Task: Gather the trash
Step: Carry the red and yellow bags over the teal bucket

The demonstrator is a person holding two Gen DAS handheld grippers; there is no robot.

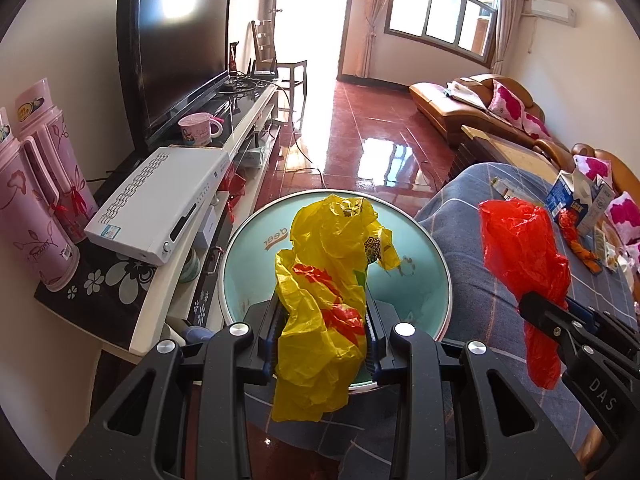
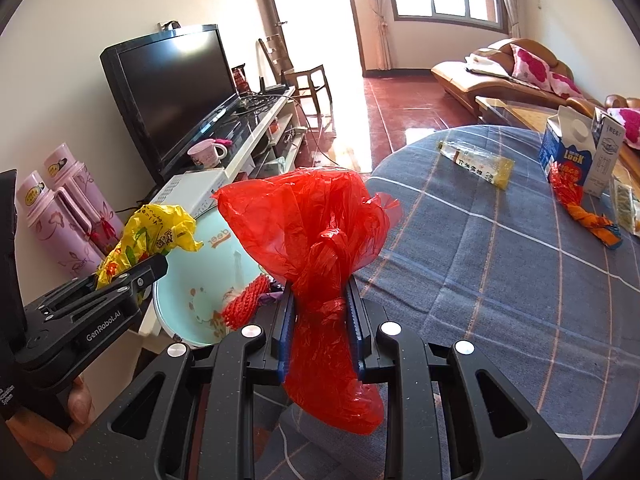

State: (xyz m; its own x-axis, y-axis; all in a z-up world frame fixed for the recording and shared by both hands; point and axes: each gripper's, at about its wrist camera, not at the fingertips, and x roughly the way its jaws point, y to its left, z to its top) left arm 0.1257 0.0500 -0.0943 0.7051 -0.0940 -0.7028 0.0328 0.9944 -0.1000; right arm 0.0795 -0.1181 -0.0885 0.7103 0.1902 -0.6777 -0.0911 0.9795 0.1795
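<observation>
Both bags look feather-light, limp and slippery, best pinched at a bunched fold: the left gripper is clamped on the yellow bag above the basin's rim, the right gripper on the red bag's knot over the table's left edge.

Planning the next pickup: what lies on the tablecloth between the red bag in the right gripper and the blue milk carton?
A yellow snack wrapper; otherwise bare cloth, per the right wrist view.

The word "deer" is printed inside the pale green basin. "GenRobot.AI" marks the left tool, and "DAS" the right tool. A blue-and-white carton on the bench reads "LOOK".
</observation>
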